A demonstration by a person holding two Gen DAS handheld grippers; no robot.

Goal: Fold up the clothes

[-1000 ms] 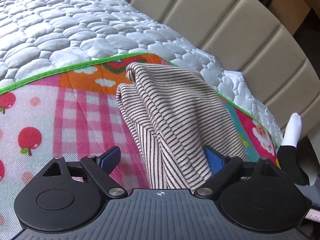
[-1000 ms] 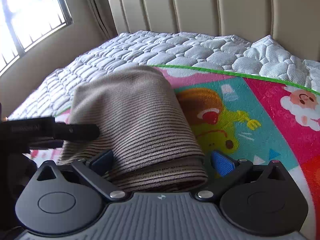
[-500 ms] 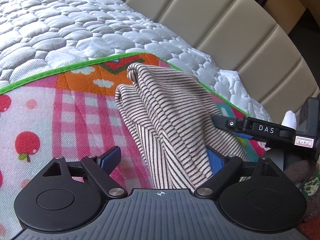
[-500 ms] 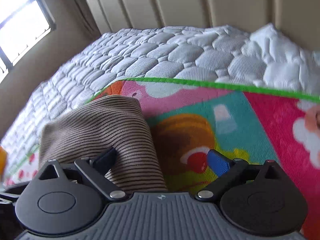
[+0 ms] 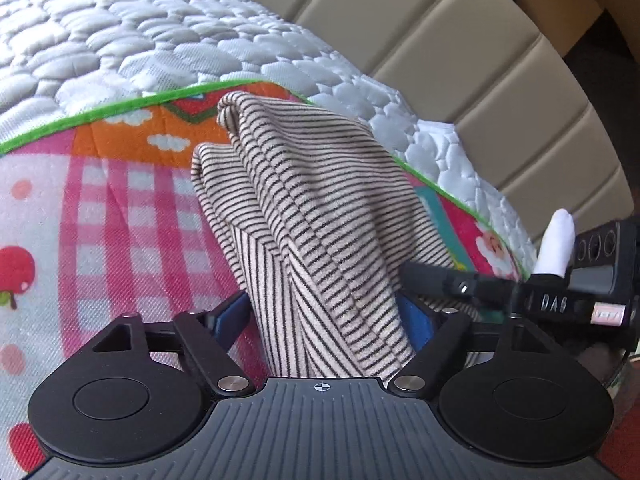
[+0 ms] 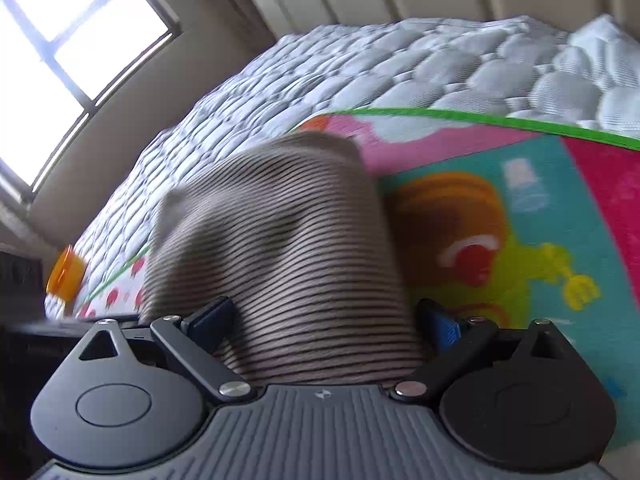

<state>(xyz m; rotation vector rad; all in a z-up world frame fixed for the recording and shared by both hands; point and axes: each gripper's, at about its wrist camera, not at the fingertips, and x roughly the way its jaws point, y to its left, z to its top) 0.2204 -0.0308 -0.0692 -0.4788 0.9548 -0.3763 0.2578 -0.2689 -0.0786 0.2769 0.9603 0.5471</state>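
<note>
Nearest in the left wrist view, the left gripper (image 5: 324,312) has its blue pads spread wide, with the striped garment (image 5: 316,216) bunched between them. The cloth fills most of the gap, touching the right pad, while a sliver of mat shows beside the left pad; whether the pads press it cannot be told. The gripper is held low, looking along the mat (image 5: 80,216) toward the headboard (image 5: 480,68).

In the right wrist view the right gripper (image 6: 324,320) is likewise wide apart, the garment (image 6: 276,248) lying between its fingers and spilling over the base; it fills the gap nearly pad to pad, and a firm grip cannot be confirmed. This camera is rolled to one side, so the bed tilts, and the cloth is motion-blurred.

The right gripper's black finger (image 5: 440,280) comes in from the right of the left view, touching the garment's near right edge, just beside the left gripper's right pad.

The garment rests on the colourful mat, folded into a long ridge. Its long axis runs away from both grippers toward the mat's green far border (image 5: 120,104), with a rounded folded corner at the far end, near that border.

To the left lies open pink-checked mat. Beyond the green edge is quilted mattress (image 5: 140,32), then the padded headboard. In the right view, teal and red mat lies open on the right, and a window (image 6: 60,52) sits far left.
</note>
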